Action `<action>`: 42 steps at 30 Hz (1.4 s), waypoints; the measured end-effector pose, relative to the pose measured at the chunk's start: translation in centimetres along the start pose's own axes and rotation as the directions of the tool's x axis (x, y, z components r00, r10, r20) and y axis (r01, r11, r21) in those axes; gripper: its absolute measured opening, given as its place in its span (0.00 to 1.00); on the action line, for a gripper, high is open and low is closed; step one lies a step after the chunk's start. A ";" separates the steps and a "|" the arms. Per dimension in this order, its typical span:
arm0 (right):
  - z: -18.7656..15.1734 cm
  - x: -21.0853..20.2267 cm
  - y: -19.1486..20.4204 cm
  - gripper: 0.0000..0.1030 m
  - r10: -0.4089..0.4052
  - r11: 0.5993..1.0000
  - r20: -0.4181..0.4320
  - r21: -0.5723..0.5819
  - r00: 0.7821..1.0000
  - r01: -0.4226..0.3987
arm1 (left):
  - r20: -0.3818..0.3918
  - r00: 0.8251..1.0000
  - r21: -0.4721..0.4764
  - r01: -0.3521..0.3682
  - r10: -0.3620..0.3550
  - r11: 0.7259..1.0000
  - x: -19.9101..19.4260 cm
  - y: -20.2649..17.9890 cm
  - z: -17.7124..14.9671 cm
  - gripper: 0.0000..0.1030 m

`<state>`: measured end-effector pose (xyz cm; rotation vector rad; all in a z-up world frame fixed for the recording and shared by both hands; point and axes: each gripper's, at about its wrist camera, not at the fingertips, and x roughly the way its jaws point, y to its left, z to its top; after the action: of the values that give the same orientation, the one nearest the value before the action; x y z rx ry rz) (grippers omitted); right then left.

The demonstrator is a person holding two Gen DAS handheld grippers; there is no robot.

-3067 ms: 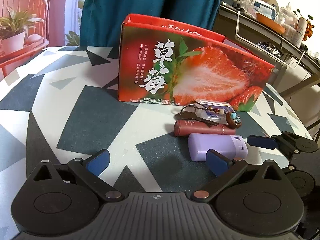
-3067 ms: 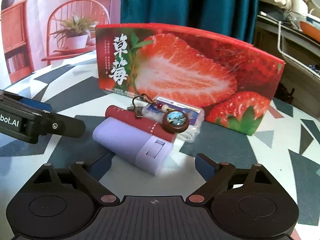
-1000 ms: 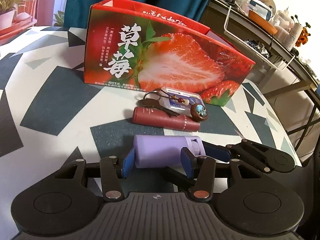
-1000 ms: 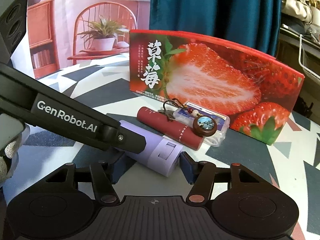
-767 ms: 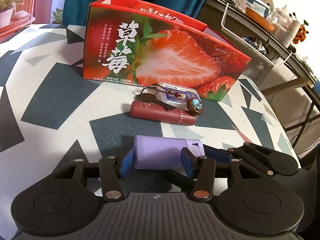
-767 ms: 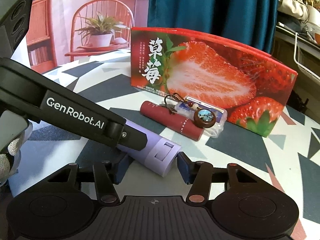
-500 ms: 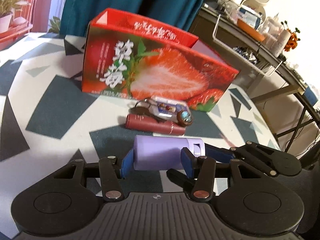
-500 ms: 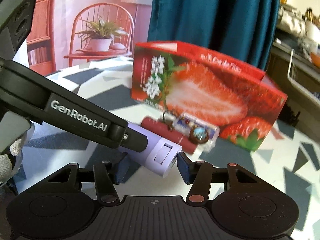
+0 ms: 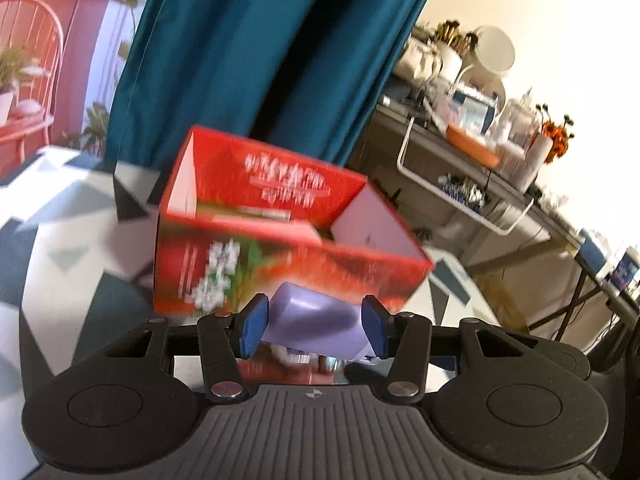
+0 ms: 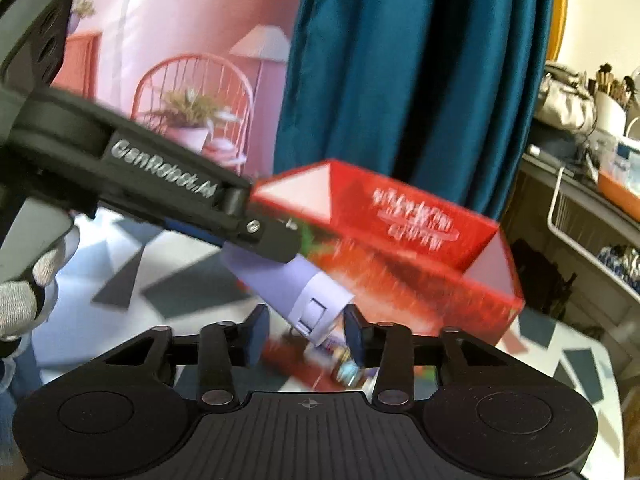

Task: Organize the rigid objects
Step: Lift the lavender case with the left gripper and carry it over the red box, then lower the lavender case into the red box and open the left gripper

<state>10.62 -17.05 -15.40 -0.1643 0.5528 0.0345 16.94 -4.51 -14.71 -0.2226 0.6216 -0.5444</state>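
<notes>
The lilac plastic cylinder-shaped case with a paler cap (image 9: 318, 326) is off the counter (image 9: 72, 280) and in the air — the left gripper (image 9: 314, 330) is clenched on its body, blue pads pressing both sides, and it hangs in front of the red cardboard strawberry-printed box (image 9: 280, 256), at about the level of the box's front wall.

In the right wrist view the capped end of the case pokes between the jaws of the right gripper (image 10: 306, 330), which have just been closing. The right pad looks to be touching the cap, but a gap shows on the left side, so I would not call it a grasp; this gripper reads as released, at most steadying the end.

As for progress, the box's open top is in view and I can make out nothing surely placed inside, though the blur leaves that uncertain. Nothing is clearly stowed yet. The first item is lifted but not over the opening. Below the case, blurred, lie the dark red tube (image 10: 288, 354) and the keyring with a round blue pendant (image 10: 348, 372), both on the counter and, judging by the task, awaiting their turn — so most of the job remains.
</notes>
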 end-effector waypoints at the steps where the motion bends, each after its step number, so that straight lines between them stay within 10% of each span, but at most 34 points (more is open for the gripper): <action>1: 0.7 0.1 -0.5 0.32 0.001 1.000 0.009 0.006 1.000 -0.001 | 0.008 1.000 -0.008 0.010 -0.010 1.000 0.0 0.0 0.9 0.51; 18: 11.5 6.4 -9.2 0.29 -0.015 0.999 0.105 -0.034 0.994 0.018 | 0.021 1.000 0.064 0.009 -0.010 0.998 6.6 -1.5 12.3 0.51; 31: 9.2 19.0 -11.5 0.29 0.053 0.999 -0.187 0.007 0.981 -0.052 | -0.210 0.977 -0.050 -0.043 0.031 0.998 17.3 4.2 10.7 0.54; 42: 7.8 23.1 -11.6 0.32 0.119 0.991 -0.312 0.100 0.943 -0.092 | -0.254 0.966 -0.065 -0.071 0.052 0.995 20.3 6.1 9.8 0.58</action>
<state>35.17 -27.50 -19.32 -0.0574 0.8836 0.0900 39.19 -10.15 -19.07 -0.2038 0.8945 -0.4938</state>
